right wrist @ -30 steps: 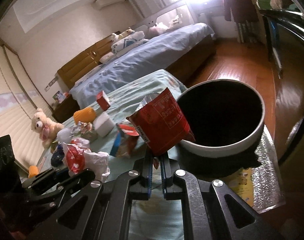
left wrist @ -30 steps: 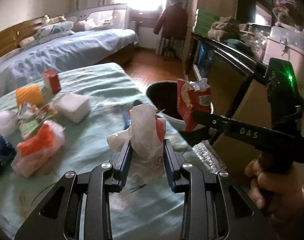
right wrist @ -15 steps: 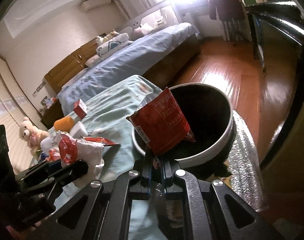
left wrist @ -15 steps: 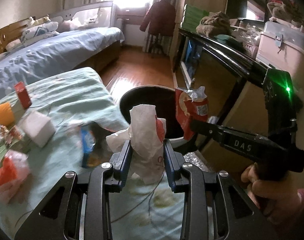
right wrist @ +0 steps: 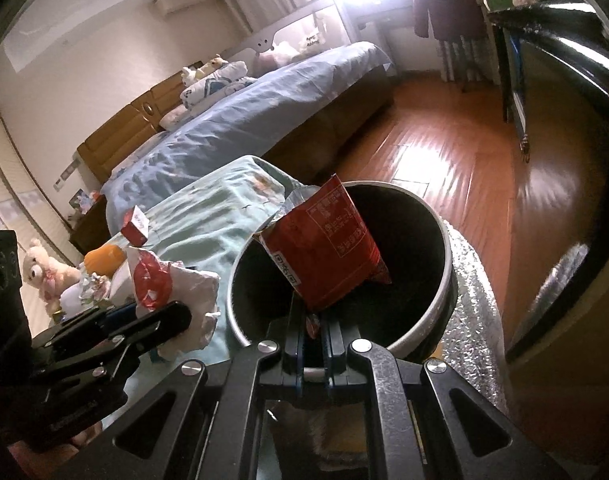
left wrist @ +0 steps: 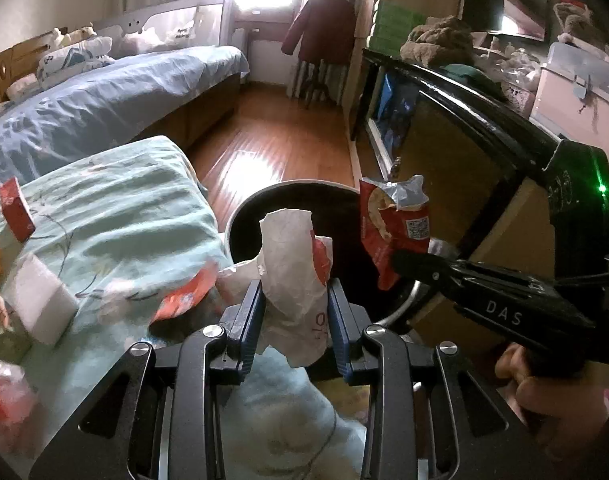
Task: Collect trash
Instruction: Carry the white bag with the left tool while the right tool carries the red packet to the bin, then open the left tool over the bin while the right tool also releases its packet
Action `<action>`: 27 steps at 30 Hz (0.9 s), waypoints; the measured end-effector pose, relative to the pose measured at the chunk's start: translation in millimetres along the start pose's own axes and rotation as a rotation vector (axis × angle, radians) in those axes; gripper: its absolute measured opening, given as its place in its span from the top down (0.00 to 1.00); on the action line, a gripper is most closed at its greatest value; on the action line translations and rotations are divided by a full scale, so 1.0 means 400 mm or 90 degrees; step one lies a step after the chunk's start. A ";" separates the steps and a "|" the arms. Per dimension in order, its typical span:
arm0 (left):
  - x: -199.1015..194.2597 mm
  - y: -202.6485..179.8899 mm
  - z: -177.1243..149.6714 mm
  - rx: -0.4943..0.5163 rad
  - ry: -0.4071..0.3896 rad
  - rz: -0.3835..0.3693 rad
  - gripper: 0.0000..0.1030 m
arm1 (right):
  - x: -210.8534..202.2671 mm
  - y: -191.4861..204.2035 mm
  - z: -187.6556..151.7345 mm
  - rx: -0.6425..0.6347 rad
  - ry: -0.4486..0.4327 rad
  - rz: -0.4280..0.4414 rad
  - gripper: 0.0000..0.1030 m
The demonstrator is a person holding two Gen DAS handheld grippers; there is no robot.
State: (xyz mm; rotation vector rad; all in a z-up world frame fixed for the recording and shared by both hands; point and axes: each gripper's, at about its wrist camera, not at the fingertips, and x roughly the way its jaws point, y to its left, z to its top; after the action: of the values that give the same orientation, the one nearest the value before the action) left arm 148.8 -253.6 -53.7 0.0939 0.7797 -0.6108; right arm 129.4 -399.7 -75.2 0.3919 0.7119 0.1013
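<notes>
The letters "DAS" are printed in white on the arm of the right gripper (left wrist: pixel 398 258) as the left wrist view shows it. The red snack packet (right wrist: pixel 324 248) it grasps carries a QR code and blocks of white print too small to read; its torn top shows silver lining. The crumpled white wrapper (left wrist: pixel 294 276) clamped in the left gripper (left wrist: pixel 294 320) bears red lettering, of which only a partial round character like an "O" is legible.

Two pieces of trash are held, one per gripper. The right gripper's jaws are clenched tight on the bottom edge of the packet, which hangs over the open mouth of the round trash bin (right wrist: pixel 444 280). The left gripper's blue pads press the wrapper from both sides, just at the near rim of the bin.

There is one bin, dark inside with a pale rim, standing on the floor against the light green cloth-covered surface (left wrist: pixel 116 216); no contents can be made out in its dark interior. A silver foil sheet (right wrist: pixel 472 300) lies beside it.

Still on the surface: one small red box (left wrist: pixel 14 210), one white block (left wrist: pixel 38 298), one orange item (right wrist: pixel 104 258) and some blurred red-and-white wrappers (left wrist: pixel 184 294). One teddy bear (right wrist: pixel 40 272) sits beyond.
</notes>
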 end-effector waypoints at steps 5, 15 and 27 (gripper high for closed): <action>0.025 0.007 0.022 -0.001 0.007 -0.004 0.70 | 0.024 -0.016 0.025 0.002 0.009 -0.004 0.93; 0.064 0.007 0.061 0.013 0.008 -0.001 0.66 | 0.066 -0.050 0.044 0.017 0.026 -0.011 0.92; 0.051 0.015 0.059 0.012 0.008 0.012 0.26 | 0.054 -0.052 0.057 0.029 0.014 -0.020 0.56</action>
State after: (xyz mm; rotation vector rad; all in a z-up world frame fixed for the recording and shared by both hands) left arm 178.1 -265.5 -51.6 0.1226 0.7842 -0.6003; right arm 159.6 -421.4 -80.8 0.4239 0.7434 0.0593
